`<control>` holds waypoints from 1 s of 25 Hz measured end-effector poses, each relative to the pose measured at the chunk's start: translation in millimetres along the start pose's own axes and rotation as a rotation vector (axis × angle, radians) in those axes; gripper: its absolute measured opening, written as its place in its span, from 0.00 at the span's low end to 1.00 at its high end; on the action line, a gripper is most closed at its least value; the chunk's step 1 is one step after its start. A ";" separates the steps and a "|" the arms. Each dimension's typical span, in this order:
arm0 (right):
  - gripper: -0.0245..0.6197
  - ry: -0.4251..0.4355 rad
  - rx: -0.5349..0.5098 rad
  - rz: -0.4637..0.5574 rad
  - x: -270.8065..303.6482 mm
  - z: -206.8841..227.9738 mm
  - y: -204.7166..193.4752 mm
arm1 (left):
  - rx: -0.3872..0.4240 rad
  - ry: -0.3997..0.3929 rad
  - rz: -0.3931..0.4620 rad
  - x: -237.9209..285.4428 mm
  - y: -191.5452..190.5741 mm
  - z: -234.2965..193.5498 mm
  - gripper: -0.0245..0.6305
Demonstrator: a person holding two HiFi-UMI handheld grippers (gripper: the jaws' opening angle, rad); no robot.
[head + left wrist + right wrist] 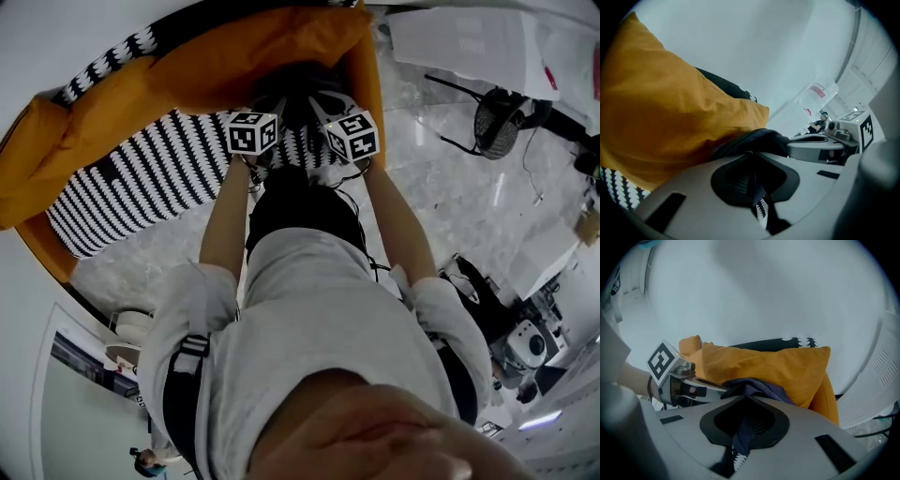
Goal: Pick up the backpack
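Note:
A dark backpack [298, 86] lies on the orange sofa [178, 66], against its back cushion. Both grippers reach into it side by side, and their marker cubes hide much of it. My left gripper [270, 111] is shut on a fold of the bag's dark fabric [757, 139], pinched between its jaws [750, 182]. My right gripper [323, 105] is shut on dark blue fabric of the backpack [757, 389], which hangs down through its jaws [746, 423]. Each gripper view shows the other gripper close beside it.
A black-and-white striped cover [141, 178] lies on the sofa seat, left of the bag. An orange cushion [778, 364] stands behind the bag. On the marble floor to the right are a black fan [502, 117], cables and equipment [525, 347].

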State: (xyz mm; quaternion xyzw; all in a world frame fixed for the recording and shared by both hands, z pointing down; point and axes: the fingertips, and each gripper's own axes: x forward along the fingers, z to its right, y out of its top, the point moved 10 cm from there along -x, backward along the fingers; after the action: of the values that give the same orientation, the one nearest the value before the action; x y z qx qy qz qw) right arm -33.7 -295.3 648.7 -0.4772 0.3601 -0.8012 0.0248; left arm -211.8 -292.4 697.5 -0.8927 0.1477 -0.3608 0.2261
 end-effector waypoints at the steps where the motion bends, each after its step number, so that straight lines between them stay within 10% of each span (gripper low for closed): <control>1: 0.12 0.003 0.013 0.003 -4.3 -1.2 -0.9 | -0.001 0.001 0.002 -3.3 -2.4 3.8 0.08; 25: 0.12 -0.028 0.076 0.049 -90.2 -30.7 -62.0 | 0.022 0.030 -0.010 -55.5 -63.6 90.4 0.08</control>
State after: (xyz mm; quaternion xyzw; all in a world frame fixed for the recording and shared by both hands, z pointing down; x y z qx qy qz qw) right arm 10.0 -197.9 609.9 -0.4779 0.3404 -0.8069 0.0677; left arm -179.7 -187.5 640.3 -0.8853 0.1427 -0.3770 0.2317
